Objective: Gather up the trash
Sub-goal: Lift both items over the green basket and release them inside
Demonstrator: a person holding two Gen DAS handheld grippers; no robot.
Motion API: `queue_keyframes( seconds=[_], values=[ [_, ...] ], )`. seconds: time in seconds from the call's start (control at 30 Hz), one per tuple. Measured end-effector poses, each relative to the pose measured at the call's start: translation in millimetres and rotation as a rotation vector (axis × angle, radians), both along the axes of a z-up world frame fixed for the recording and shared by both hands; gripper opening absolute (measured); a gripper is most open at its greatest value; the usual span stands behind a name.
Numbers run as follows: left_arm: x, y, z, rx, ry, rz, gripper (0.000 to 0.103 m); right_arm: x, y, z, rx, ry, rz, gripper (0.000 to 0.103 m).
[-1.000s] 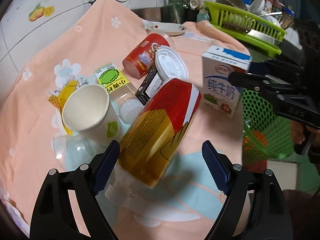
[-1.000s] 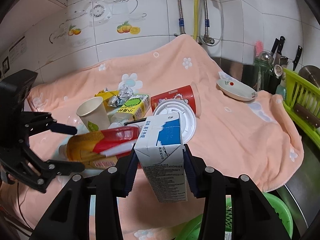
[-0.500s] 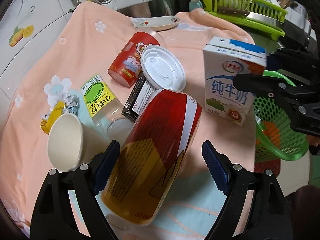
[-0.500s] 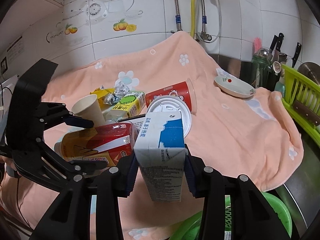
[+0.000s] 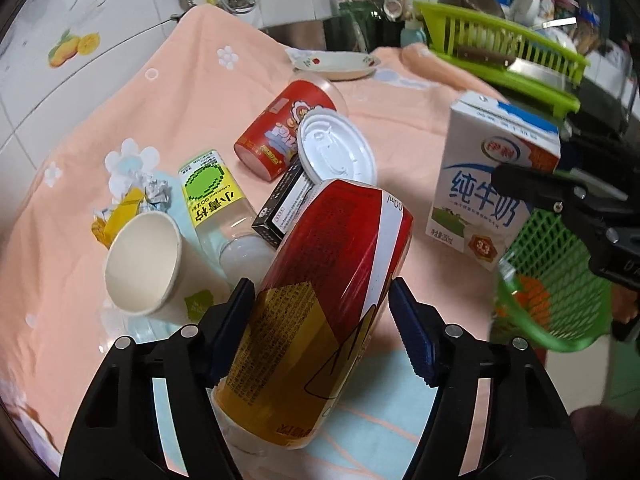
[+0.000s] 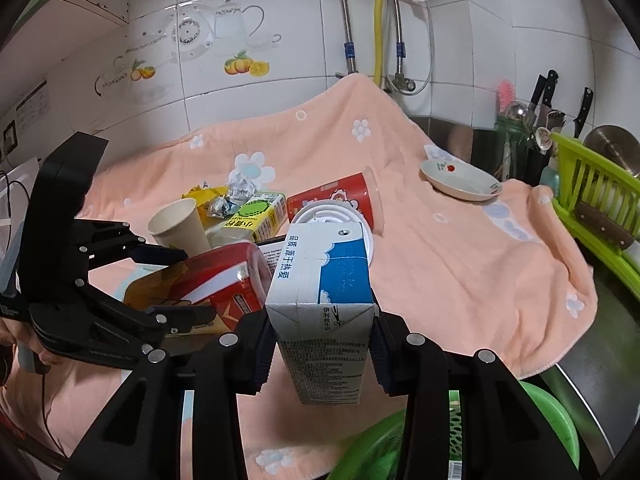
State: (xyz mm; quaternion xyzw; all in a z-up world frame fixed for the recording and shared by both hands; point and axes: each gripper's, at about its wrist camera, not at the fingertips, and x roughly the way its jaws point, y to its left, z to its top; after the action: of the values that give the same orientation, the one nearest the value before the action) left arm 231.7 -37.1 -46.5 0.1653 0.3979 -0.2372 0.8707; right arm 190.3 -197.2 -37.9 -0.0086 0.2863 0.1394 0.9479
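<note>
My left gripper (image 5: 322,316) is shut on a red and gold drink bottle (image 5: 328,304), lifted off the peach cloth (image 5: 168,92); it also shows in the right wrist view (image 6: 208,280). My right gripper (image 6: 320,344) is shut on a white and blue milk carton (image 6: 320,292), held upright above the cloth's front edge; the carton shows in the left wrist view (image 5: 492,184). A green mesh basket (image 5: 560,280) sits below and right of the carton, and its rim shows in the right wrist view (image 6: 552,412).
On the cloth lie a paper cup (image 5: 144,256), a green-labelled bottle (image 5: 216,208), a red cup (image 5: 280,132), a white lid (image 5: 336,152), a black box (image 5: 280,208) and crumpled wrappers (image 5: 132,204). A saucer (image 5: 336,64) and green dish rack (image 5: 504,52) stand behind.
The left gripper has closed its jaws onto the red and gold bottle and raised it. The right gripper has held the milk carton almost still.
</note>
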Motion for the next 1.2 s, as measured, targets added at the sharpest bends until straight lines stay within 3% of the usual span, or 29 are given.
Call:
queue_keyframes(
  seconds=[0.43, 0.8, 1.2],
  values=[
    [-38, -30, 19, -0.097, 0.027, -0.048, 0.066, -68, -54, 0, 0.005, -0.008, -0.112, 0.039],
    [-74, -87, 35, -0.167, 0.039, -0.153, 0.066, -112, -121, -50, -0.041, 0.126, -0.261, 0.040],
    [-89, -160, 25, -0.238, 0.124, -0.222, 0.065, -141, -158, -56, -0.007, 0.116, -0.345, 0.068]
  ],
)
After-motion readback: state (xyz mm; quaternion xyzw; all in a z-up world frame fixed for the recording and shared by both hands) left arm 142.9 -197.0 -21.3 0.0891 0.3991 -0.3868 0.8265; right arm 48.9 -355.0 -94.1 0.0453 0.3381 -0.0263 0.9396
